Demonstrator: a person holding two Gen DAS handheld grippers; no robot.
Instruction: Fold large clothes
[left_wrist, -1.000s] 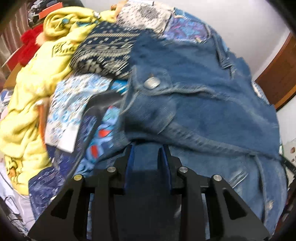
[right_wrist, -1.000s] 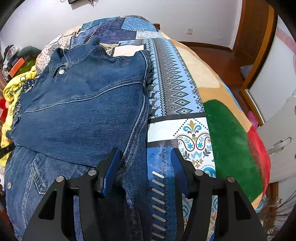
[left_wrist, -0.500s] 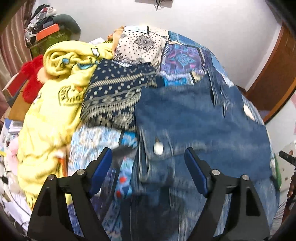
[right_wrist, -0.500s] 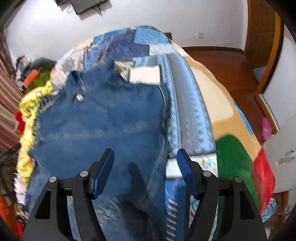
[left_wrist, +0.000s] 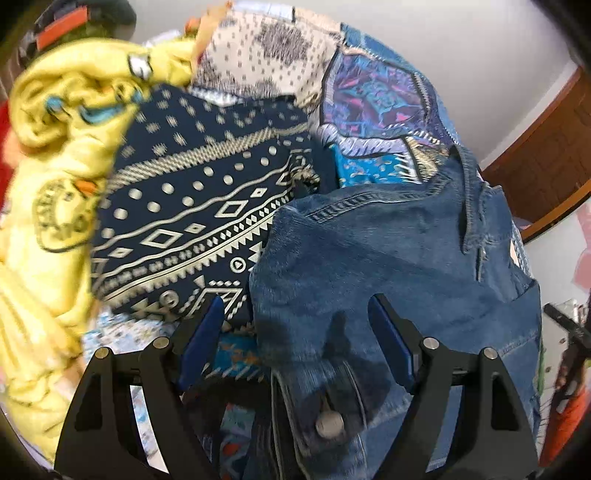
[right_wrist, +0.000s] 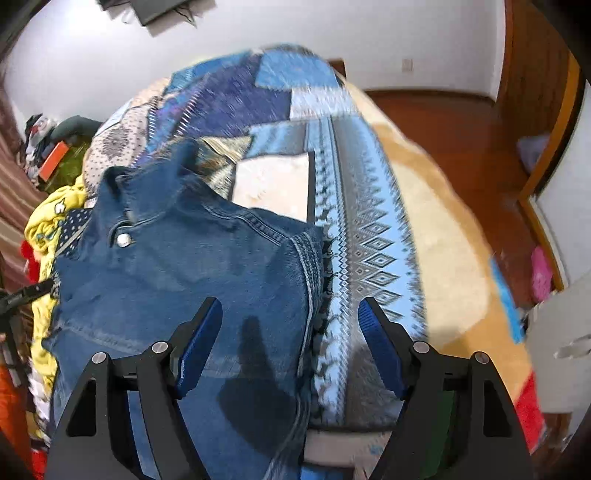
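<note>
A blue denim jacket (left_wrist: 388, 251) lies partly folded on the patchwork bedspread (left_wrist: 373, 92). It also shows in the right wrist view (right_wrist: 192, 273), collar and snap button toward the far left. My left gripper (left_wrist: 295, 332) is open and empty above the jacket's left edge. My right gripper (right_wrist: 290, 332) is open and empty above the jacket's right edge, where the denim meets the bedspread (right_wrist: 365, 236).
A navy patterned garment (left_wrist: 192, 221) and a yellow garment (left_wrist: 55, 177) lie heaped left of the jacket. The bed's right side drops to a wooden floor (right_wrist: 461, 136). A wooden door (left_wrist: 535, 166) and white walls stand beyond.
My left gripper let go of the denim and opened wide. Both grippers rose and moved forward over the folded jacket.
</note>
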